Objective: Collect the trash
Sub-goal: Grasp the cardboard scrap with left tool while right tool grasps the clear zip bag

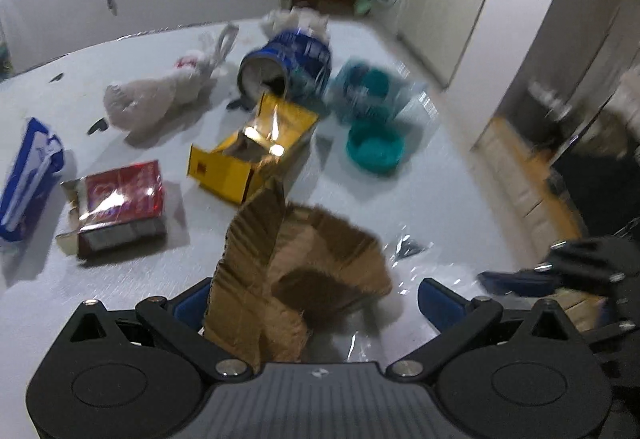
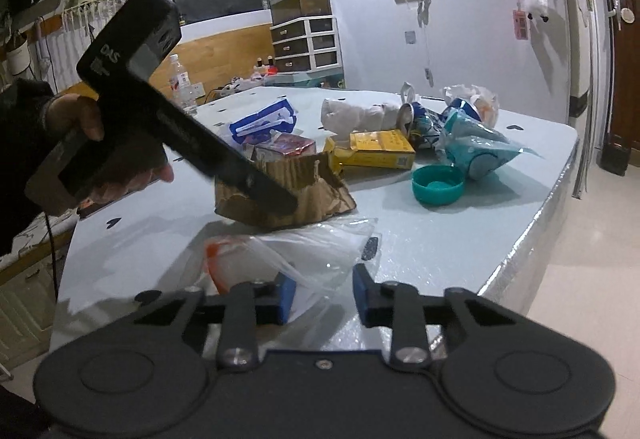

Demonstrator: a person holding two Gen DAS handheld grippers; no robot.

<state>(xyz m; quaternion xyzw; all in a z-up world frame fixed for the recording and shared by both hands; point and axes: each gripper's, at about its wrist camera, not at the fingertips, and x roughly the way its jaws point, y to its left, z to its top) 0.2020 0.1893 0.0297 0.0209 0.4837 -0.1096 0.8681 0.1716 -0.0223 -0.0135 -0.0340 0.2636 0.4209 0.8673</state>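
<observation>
i have the left claw (image 1: pixel 308 299) spread wide around the torn cardboard (image 1: pixel 296 263) at six o'clock on the counter (image 1: pixel 440 199), not yet pinching; the right claw (image 2: pixel 324 291) straddles the clear plastic bag (image 2: pixel 296 255), pads apart, seemingly to steady it for filling; other trash lies at twelve o'clock.

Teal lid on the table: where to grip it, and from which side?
Grip the rim of the teal lid from above, one of the jaws inside and one outside. It lies open side up with a thin upright wall, and its near side is free, while the teal pouch crowds behind it.
</observation>
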